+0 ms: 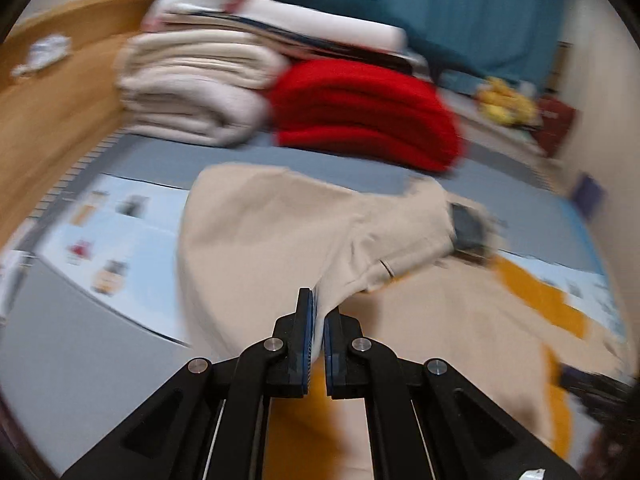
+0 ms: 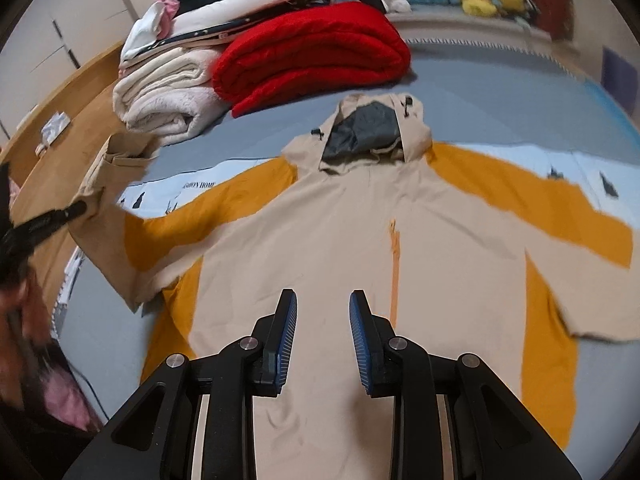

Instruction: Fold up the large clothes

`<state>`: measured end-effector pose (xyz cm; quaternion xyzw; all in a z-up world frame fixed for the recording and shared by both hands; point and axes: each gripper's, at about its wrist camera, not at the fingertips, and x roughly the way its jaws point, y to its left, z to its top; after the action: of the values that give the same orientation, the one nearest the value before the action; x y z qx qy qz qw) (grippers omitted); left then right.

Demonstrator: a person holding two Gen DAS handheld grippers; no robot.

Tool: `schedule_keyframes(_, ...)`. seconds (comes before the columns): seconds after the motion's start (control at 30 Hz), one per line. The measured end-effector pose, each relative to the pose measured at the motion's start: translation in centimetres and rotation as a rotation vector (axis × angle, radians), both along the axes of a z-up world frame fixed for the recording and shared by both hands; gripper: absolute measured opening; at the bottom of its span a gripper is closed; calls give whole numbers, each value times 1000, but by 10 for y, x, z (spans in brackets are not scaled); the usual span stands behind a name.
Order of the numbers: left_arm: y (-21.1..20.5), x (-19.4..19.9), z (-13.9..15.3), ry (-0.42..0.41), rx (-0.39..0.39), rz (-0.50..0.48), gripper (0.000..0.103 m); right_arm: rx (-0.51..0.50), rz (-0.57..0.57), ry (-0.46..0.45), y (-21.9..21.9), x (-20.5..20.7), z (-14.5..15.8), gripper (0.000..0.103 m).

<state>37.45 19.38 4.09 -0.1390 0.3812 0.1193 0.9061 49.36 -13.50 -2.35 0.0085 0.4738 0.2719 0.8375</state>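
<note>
The beige-and-mustard hooded jacket (image 2: 344, 216) is lying on a grey-blue bed (image 2: 500, 76). The left gripper (image 1: 319, 312) is clenching its sleeve (image 1: 256, 240); the right gripper (image 2: 323, 304) is hovering unclenched, empty. Folded red blanket (image 2: 316, 44) is sitting far.

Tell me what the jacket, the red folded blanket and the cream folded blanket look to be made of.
Jacket: thin woven shell fabric, probably synthetic, matte beige and mustard; it lies flat with fine creases, and the hood lining looks slightly shiny grey.
Red folded blanket: thick knit or fleece, by its soft ribbed rolls.
Cream folded blanket: plush fleece, by its fuzzy pile.
</note>
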Motion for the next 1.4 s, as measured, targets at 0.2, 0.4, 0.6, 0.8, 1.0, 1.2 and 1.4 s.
schedule_keyframes(0.2,-98,37,-97,186,-236,-252,4,-21,5,26,-1,-8,-14,41)
schedule_keyframes(0.4,-113,53,-142,402,-267,-284,16,-3,-44,167,0,8,-48,44)
schedule_keyframes(0.6,-129,49,-121,390,-164,-459,51,24,-113,324,1,24,-87,44)
schedule_keyframes(0.8,-116,45,-107,325,-110,-492,51,77,-168,507,1,28,-128,44)
schedule_keyframes(1.0,-90,56,-107,306,-62,-378,51,77,-206,611,3,19,-156,44)
schedule_keyframes(1.2,-56,61,-94,246,-8,-241,51,74,-164,546,23,22,-146,6)
schedule_keyframes(1.4,-1,55,-65,117,34,-32,51,115,-207,199,-7,65,-56,2)
